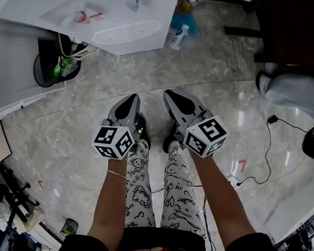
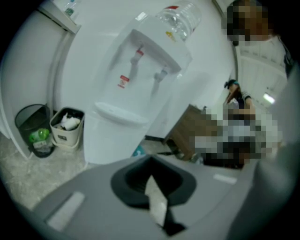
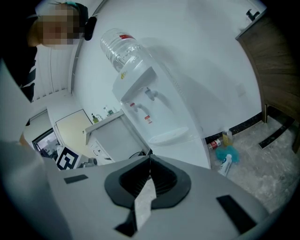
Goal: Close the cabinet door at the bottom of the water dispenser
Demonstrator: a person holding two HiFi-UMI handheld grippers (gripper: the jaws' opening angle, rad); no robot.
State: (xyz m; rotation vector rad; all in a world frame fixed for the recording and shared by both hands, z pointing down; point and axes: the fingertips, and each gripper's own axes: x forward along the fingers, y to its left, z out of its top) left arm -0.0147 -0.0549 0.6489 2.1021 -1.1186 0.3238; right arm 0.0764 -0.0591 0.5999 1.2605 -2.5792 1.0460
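Standing on the marble floor (image 1: 62,141), you see in the head view both tools held low in front of your legs. The left gripper (image 1: 131,101) and right gripper (image 1: 173,96) sit side by side, noses pointing to 12 o'clock. The water dispenser (image 1: 117,15) lies at about 11 o'clock, well apart from either tool. A black bin (image 1: 55,69) sits at 10 o'clock, and a few bottles (image 1: 179,35) lie on the floor at 12 o'clock. From this steep angle only the dispenser's top, taps and drip grille show, and its lower front is out of sight.

In the left gripper view your jaws are pressed together at the tips with nothing between them. The dispenser fills the frame at 12 o'clock, with the cabinet door (image 2: 110,140) area below the drip tray. That panel reads as a plain white face, and no door leaf stands out from it. A small beige bin (image 2: 68,126) sits at 9 o'clock.

In the right gripper view the jaws are likewise closed and empty. The dispenser leans across at 12 o'clock, its lower body smooth and white.

As I judge it, neither tool is near the door. Either it is already closed, or the seam is too faint to tell. If it is ajar, the approach and the push remain to be done.
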